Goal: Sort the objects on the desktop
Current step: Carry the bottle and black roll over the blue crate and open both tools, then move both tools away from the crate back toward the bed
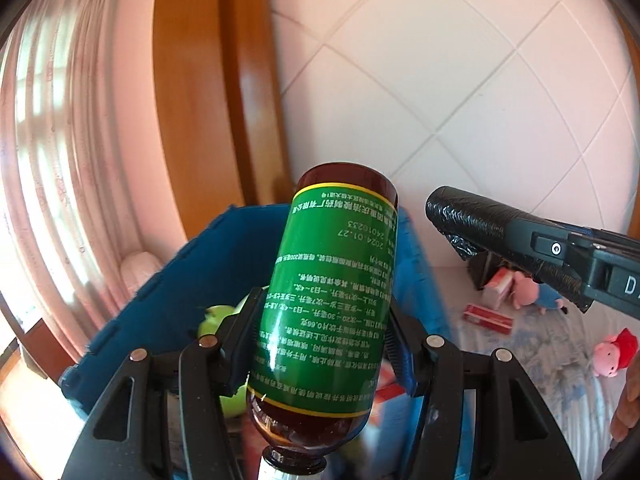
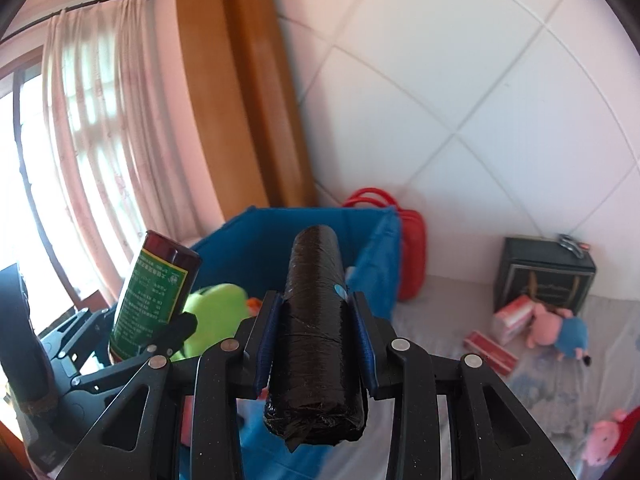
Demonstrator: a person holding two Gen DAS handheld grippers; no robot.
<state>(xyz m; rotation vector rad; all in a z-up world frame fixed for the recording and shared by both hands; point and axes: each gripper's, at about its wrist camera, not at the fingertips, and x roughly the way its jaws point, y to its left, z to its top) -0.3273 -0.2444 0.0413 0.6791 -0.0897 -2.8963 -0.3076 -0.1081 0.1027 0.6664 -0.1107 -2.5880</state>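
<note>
My left gripper (image 1: pixel 320 320) is shut on a brown bottle with a green label (image 1: pixel 328 300), held neck toward the camera above the blue fabric bin (image 1: pixel 192 280). The bottle also shows in the right wrist view (image 2: pixel 154 296). My right gripper (image 2: pixel 314 332) is shut on a black roll of bags (image 2: pixel 314 340), held over the bin's (image 2: pixel 376 248) near edge. The roll shows in the left wrist view (image 1: pixel 468 216), to the right of the bottle. A green plush (image 2: pixel 216 304) lies inside the bin.
On the bed to the right lie a red flat box (image 2: pixel 490 346), a pink-white carton (image 2: pixel 512 314), a pink and blue plush (image 2: pixel 560 326), a pink plush with a red hat (image 2: pixel 608 436) and a black box (image 2: pixel 540 280). A red bag (image 2: pixel 408 252) stands behind the bin.
</note>
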